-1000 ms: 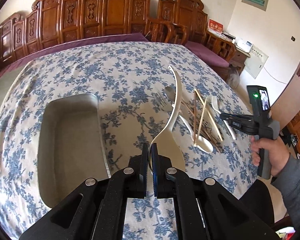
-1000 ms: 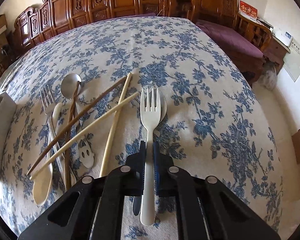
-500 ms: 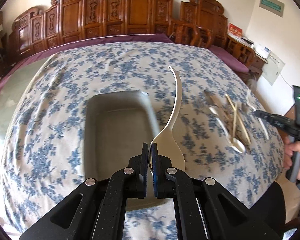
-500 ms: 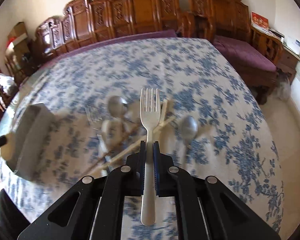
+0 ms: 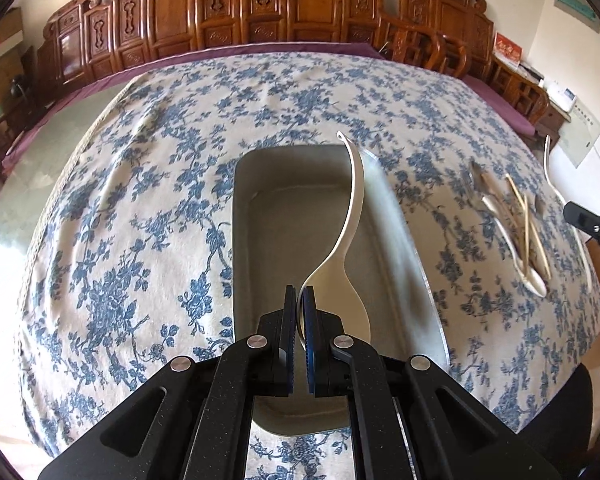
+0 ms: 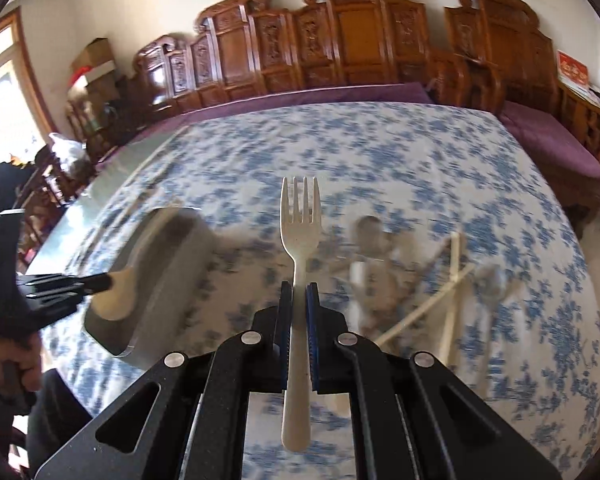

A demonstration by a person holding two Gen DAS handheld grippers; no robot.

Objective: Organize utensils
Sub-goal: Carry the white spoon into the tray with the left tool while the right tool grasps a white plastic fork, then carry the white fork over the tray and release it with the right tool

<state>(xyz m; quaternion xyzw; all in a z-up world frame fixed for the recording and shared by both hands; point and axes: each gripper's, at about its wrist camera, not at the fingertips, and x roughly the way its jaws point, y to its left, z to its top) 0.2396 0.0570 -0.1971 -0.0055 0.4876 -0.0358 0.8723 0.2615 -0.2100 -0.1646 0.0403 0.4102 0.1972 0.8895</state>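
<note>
- Left gripper (image 5: 299, 294): clamped on rim of bowl of white ladle-style spoon (image 5: 350, 220); handle curved up and away, over grey metal tray (image 5: 244, 216).
- Right gripper (image 6: 299, 292): pinched shut on handle of cream fork (image 6: 300, 216); tines pointed away, lifted clear of cloth.
- Tray: rectangular, set on blue-floral tablecloth (image 5: 140, 200); nothing seen lying inside.
- Remaining utensils (image 5: 516, 224): loose heap right of tray, well apart; pale chopsticks crossed over spoons; blurred in right wrist view.
- Beyond table: carved wooden chairs (image 5: 260, 4) along wall.
</note>
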